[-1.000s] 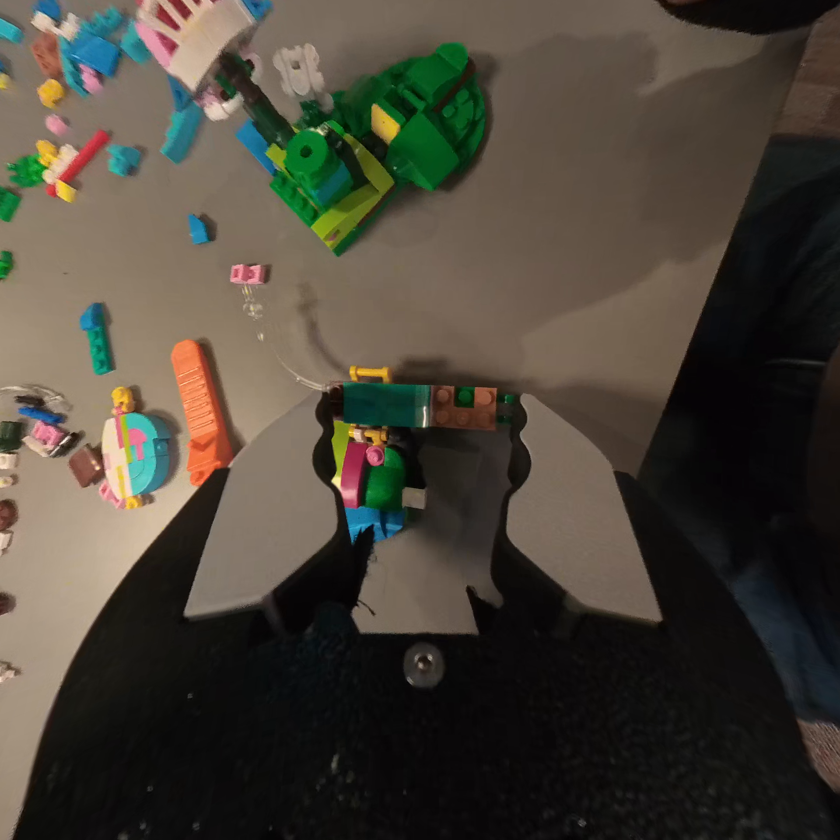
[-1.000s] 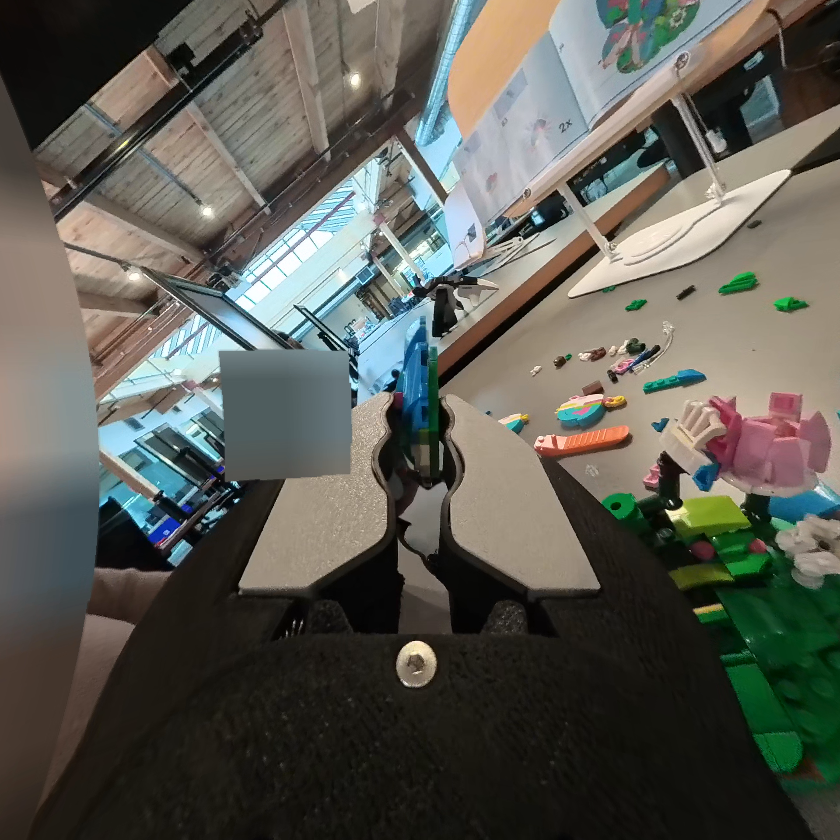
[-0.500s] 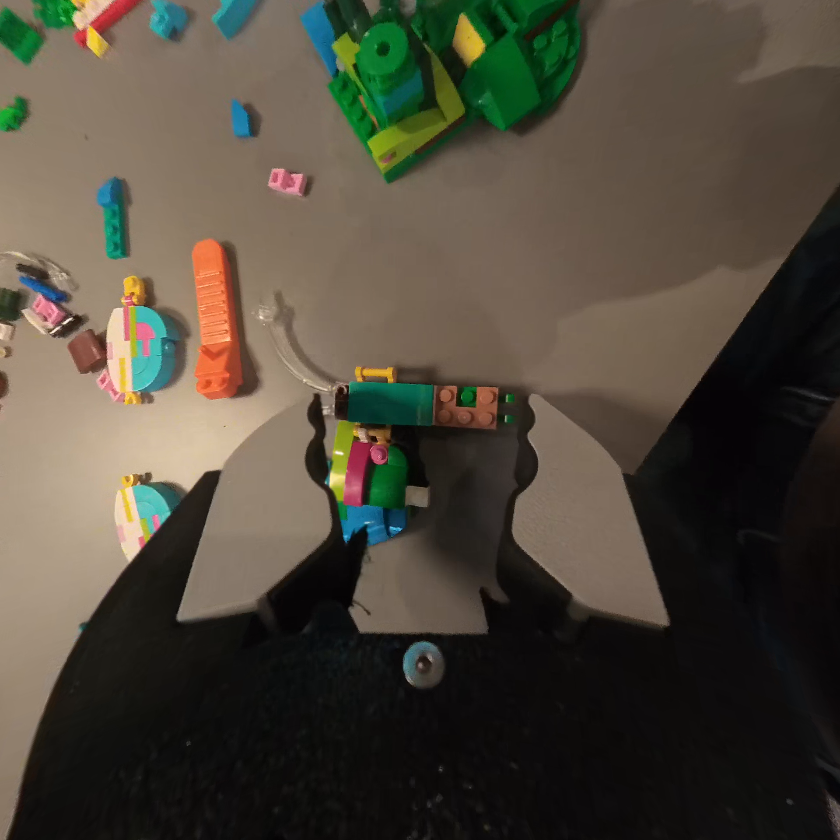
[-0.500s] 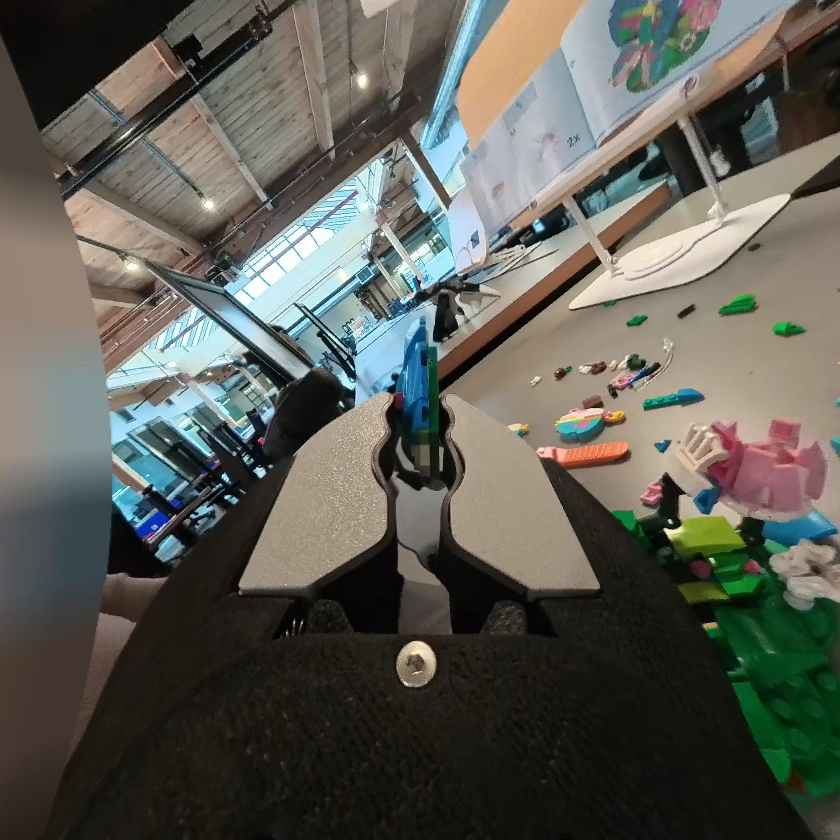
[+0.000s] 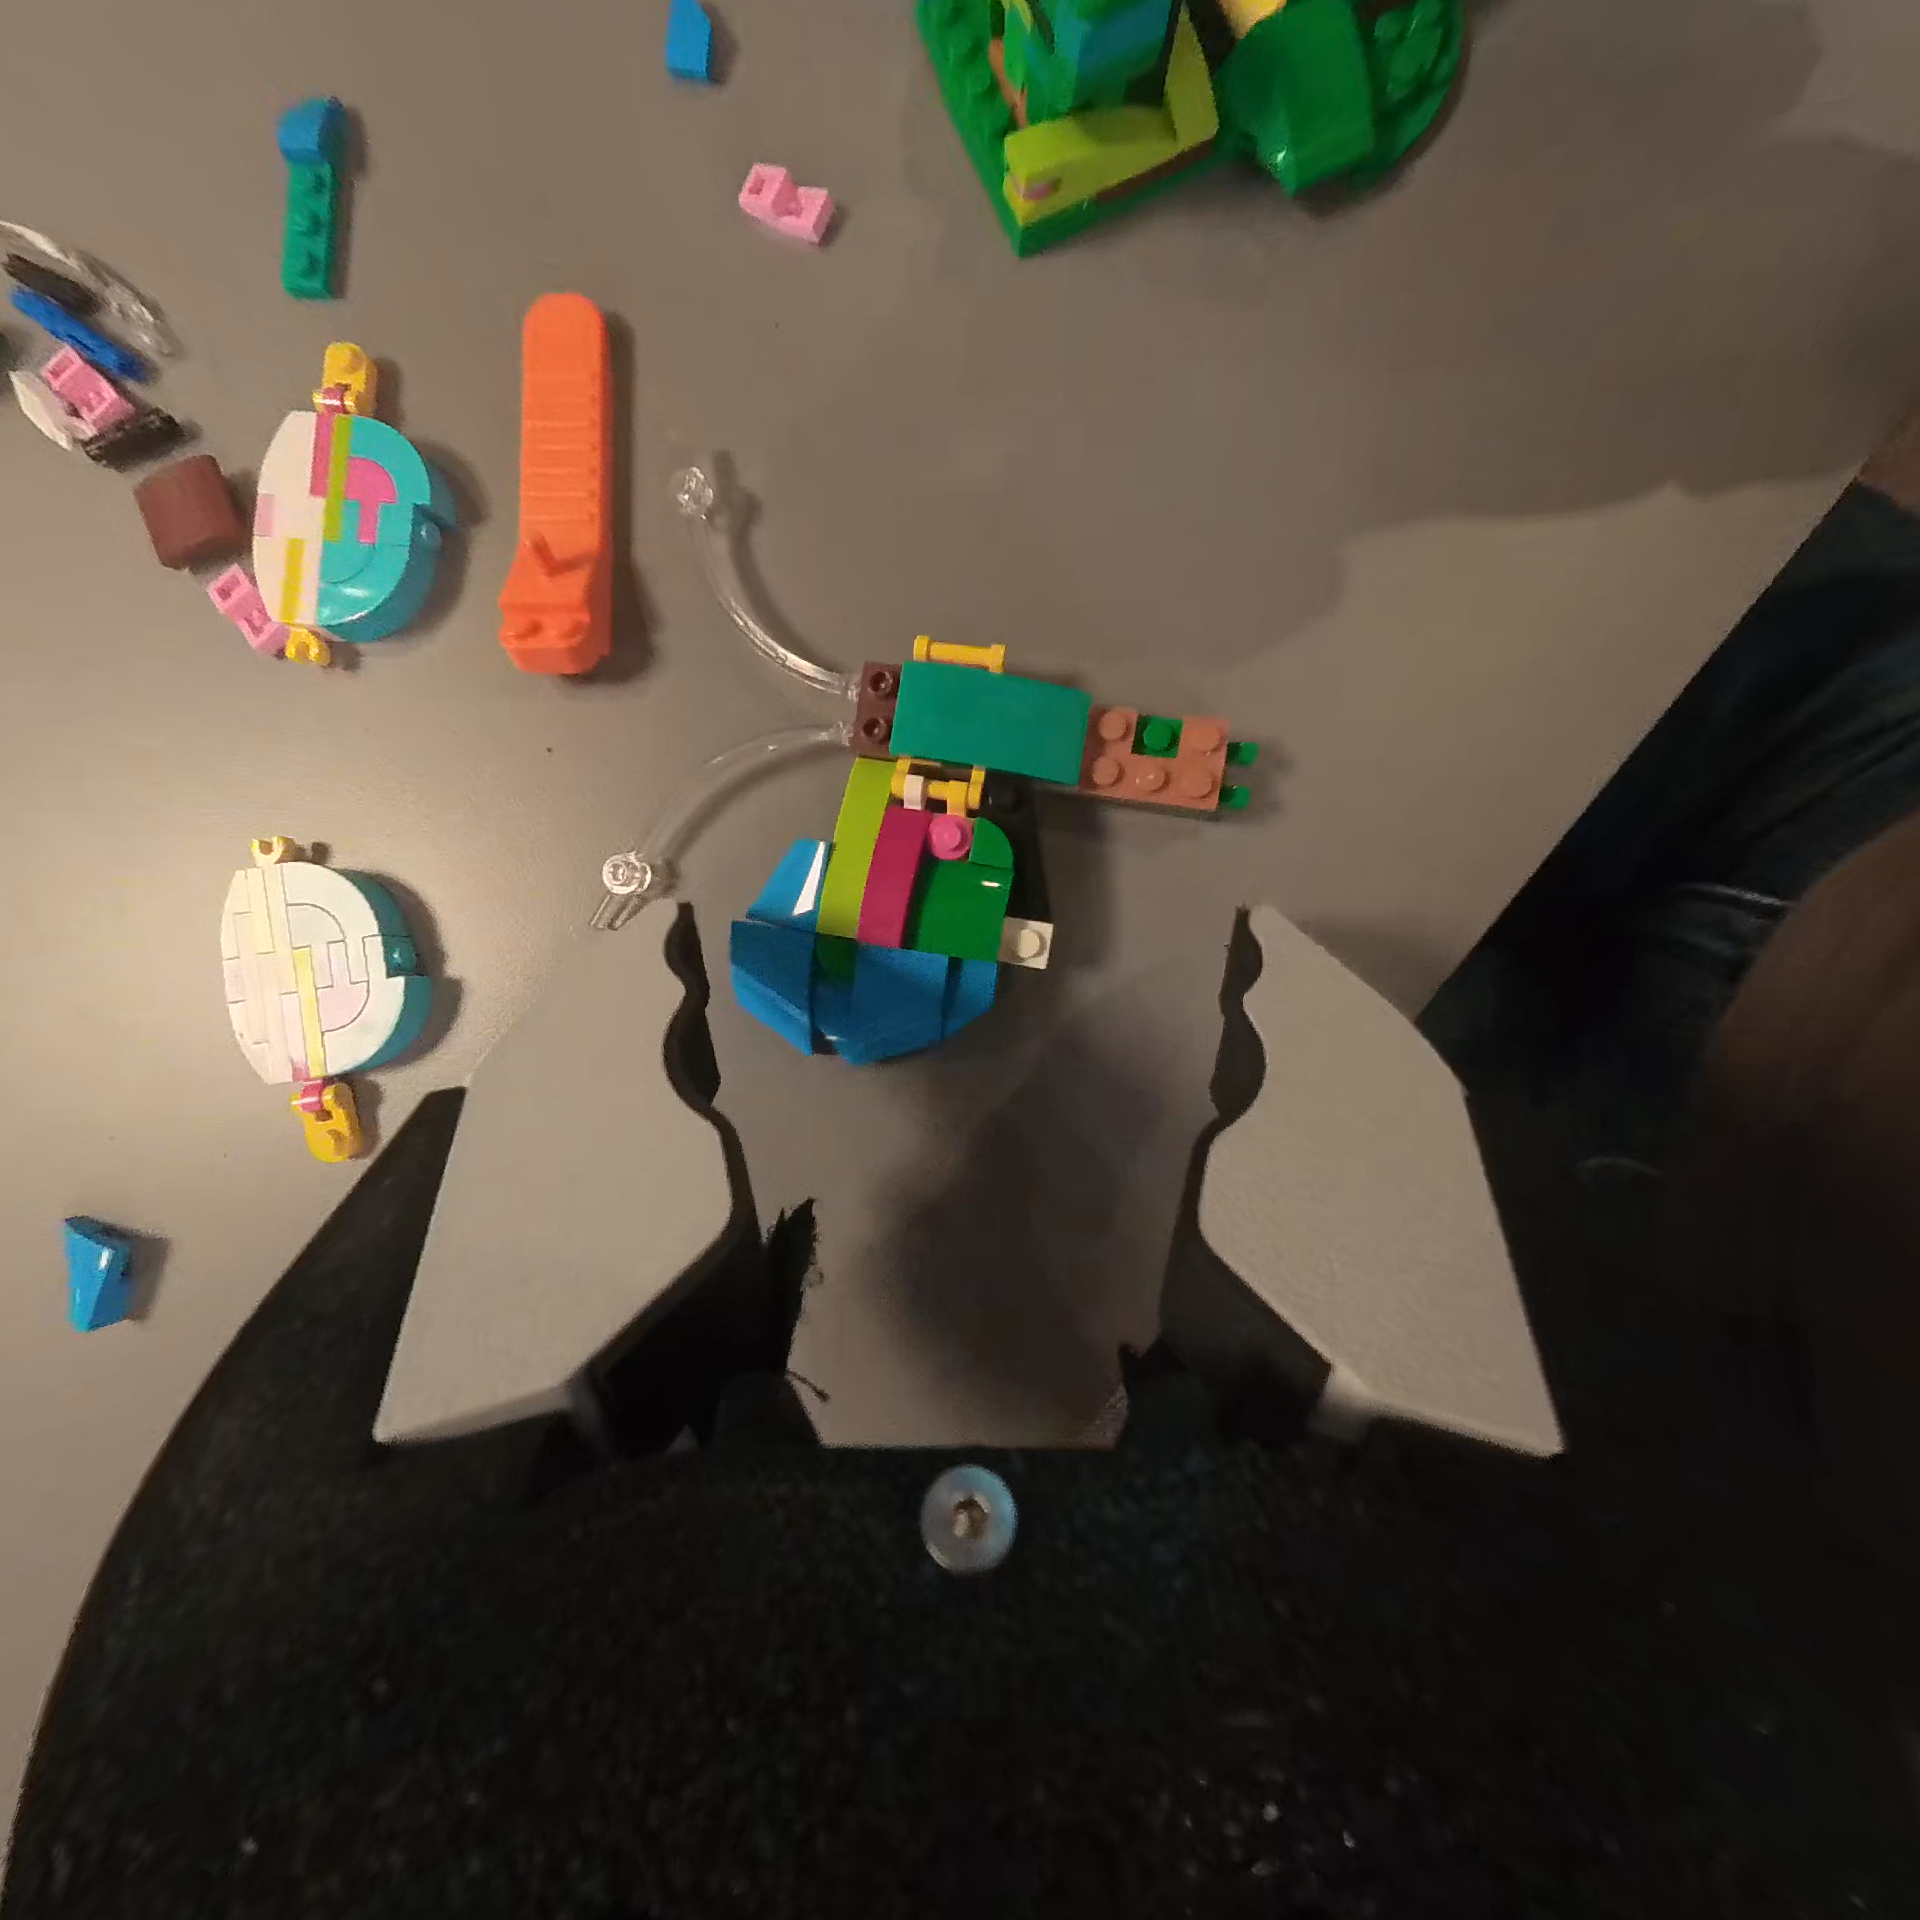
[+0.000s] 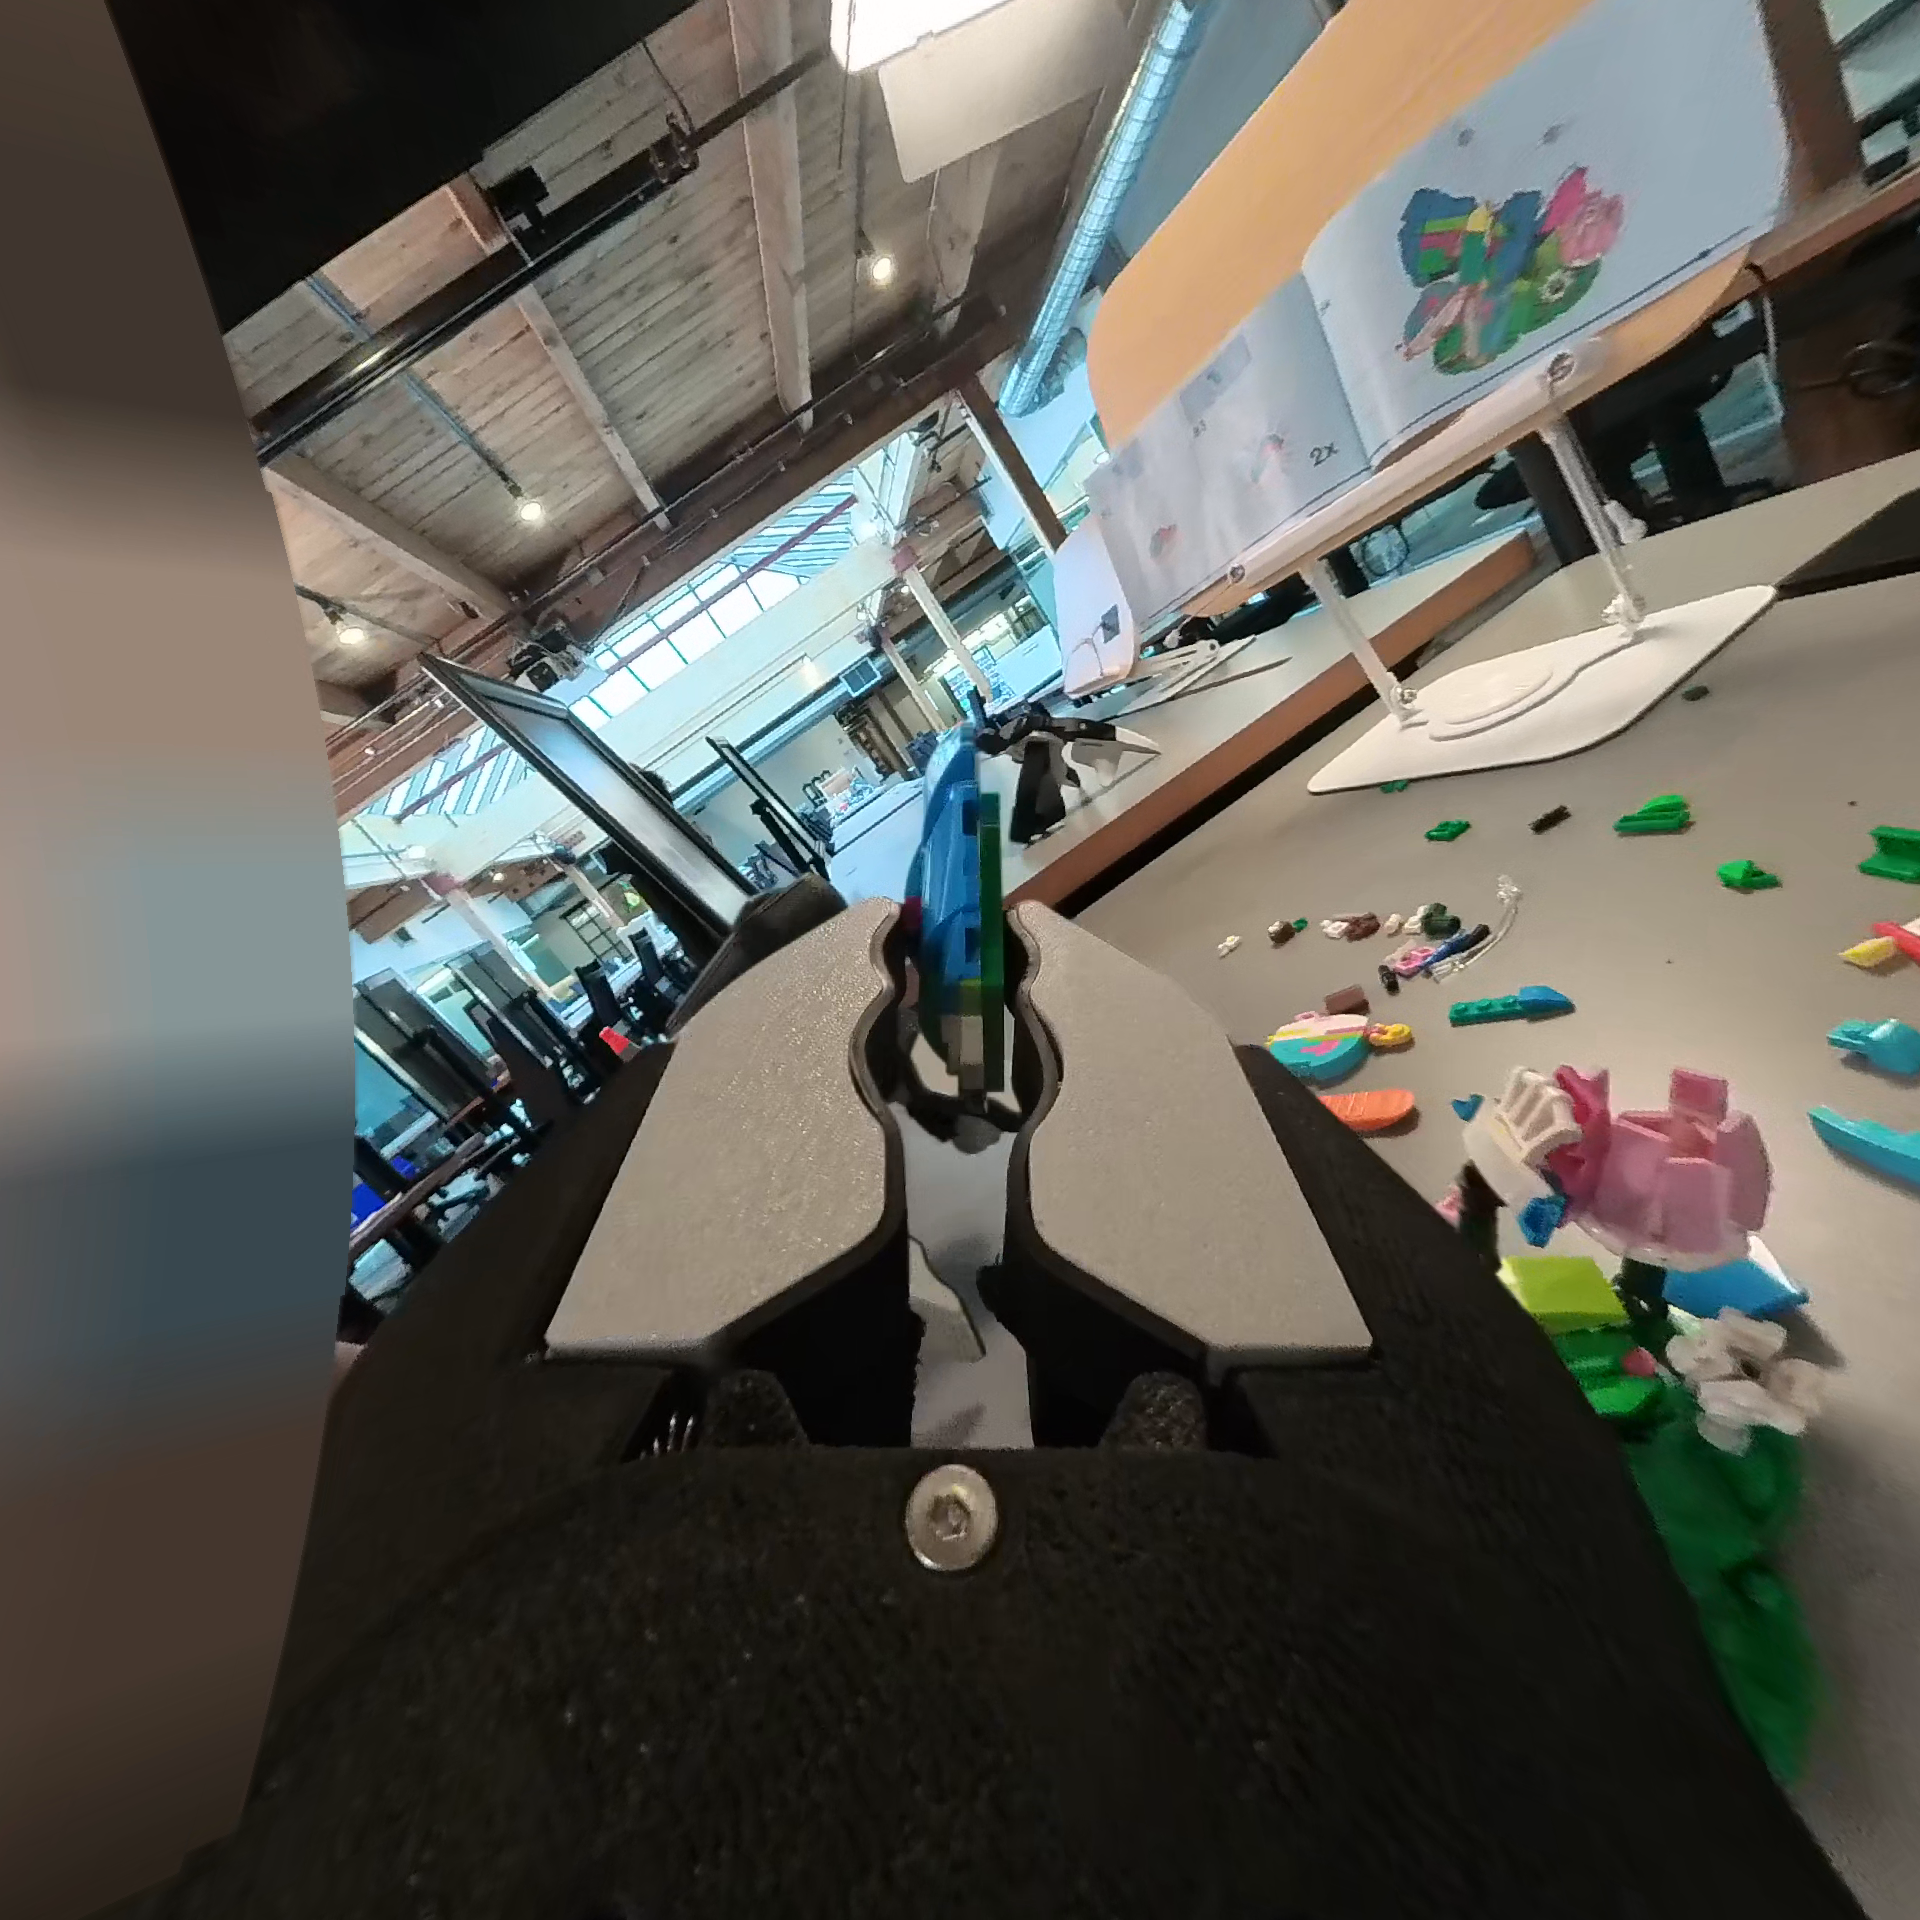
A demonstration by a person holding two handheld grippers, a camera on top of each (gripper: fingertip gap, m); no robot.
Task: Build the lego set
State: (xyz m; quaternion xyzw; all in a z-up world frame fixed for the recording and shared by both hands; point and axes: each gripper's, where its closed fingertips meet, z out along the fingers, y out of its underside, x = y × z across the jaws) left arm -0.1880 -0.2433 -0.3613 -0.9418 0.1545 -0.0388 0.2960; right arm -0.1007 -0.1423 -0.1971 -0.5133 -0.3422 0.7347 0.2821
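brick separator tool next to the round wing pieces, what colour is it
Orange, clearest in the left wrist view.

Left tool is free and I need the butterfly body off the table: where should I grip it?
Grip the butterfly body across the teal slab's long edges, coming straight down with the open left tool. It lies flat; avoid the thin clear antennae and hinged wing.

Hovering wide open over the grey worktop (image 5: 1039, 416): left tool (image 5: 961, 925), butterfly body (image 5: 966, 790) lying just ahead, orange separator (image 5: 556, 483) and two round wings (image 5: 343, 535) lying leftward.
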